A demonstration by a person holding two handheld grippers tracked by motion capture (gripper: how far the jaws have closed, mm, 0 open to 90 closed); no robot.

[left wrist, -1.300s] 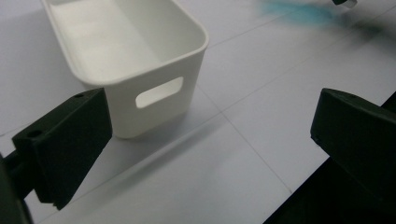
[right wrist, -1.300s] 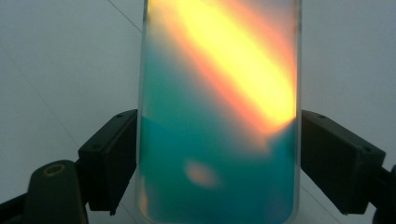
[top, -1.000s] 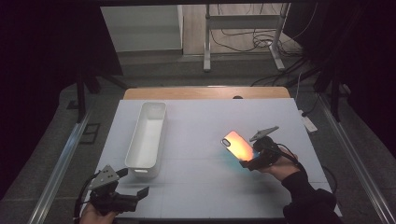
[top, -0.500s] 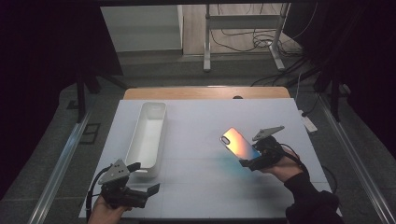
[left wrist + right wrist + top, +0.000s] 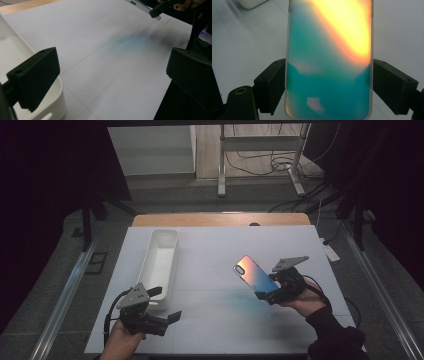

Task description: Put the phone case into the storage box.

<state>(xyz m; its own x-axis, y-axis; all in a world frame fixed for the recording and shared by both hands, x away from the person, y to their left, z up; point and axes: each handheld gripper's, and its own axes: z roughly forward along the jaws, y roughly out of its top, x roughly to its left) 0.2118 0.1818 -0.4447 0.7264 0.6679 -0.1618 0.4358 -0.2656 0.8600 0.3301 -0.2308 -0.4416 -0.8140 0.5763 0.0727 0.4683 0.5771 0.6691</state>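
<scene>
White table (image 5: 215, 250), one phone case (image 5: 255, 275), one white bin (image 5: 161, 257), two grippers

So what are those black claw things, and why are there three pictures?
Those claws are hand-held grippers: a person holds one in each hand. One picture comes from a camera above the table; the other two come from small cameras riding on each gripper, looking along its black jaws. On the white table lies a long white tray. The right gripper pinches a phone by its two long edges, lifted off the table; up close its shiny back glows teal, orange and yellow. The left gripper holds nothing: its jaws stand wide apart near the tray's close end.
</scene>
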